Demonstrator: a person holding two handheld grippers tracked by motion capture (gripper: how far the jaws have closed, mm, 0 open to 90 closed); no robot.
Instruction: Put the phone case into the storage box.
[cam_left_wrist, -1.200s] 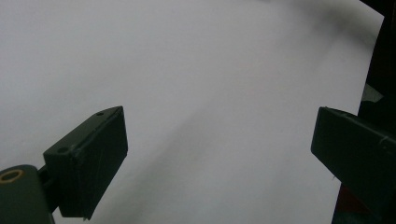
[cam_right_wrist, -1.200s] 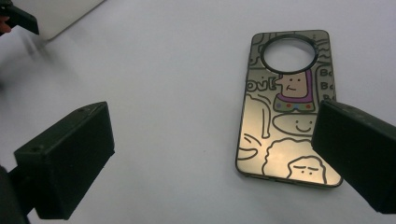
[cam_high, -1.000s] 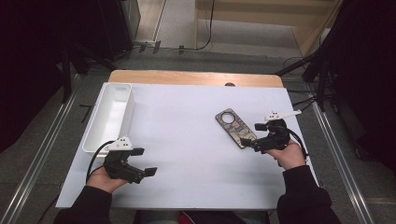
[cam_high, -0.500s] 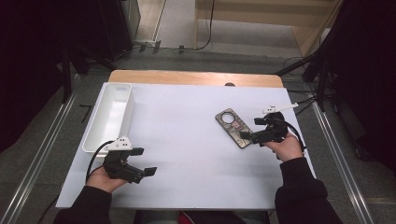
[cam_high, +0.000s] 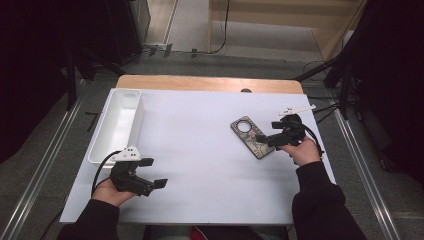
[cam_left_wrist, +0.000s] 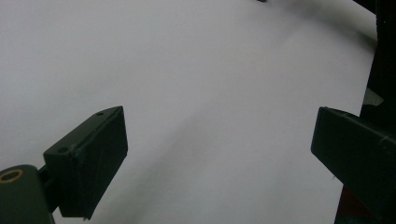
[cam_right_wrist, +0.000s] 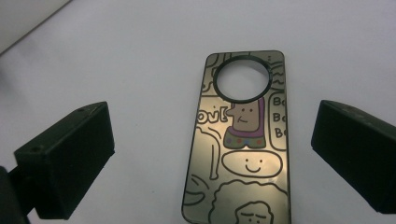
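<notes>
A phone case (cam_high: 251, 136) printed with cartoon figures and a round camera hole lies flat on the white table top (cam_high: 200, 130), right of centre. My right gripper (cam_high: 263, 138) hovers at its near right end, open, pointing left. In the right gripper view the case (cam_right_wrist: 243, 154) lies between the two spread jaws of the right gripper (cam_right_wrist: 212, 140), and nothing is held. Near the front left edge my left gripper (cam_high: 153, 173) rests in the hand, open and empty. In the left gripper view, bare white surface lies under the left gripper (cam_left_wrist: 219, 144).
A long white tray (cam_high: 107, 142) stands along the table's left side, just beyond my left hand. A wooden strip (cam_high: 210, 83) runs along the far edge. Dark floor, cables and stands surround the table.
My right gripper has moved away from me and slightly left, so its jaws now sit over the case. The left hand and its gripper have stayed where they were.
</notes>
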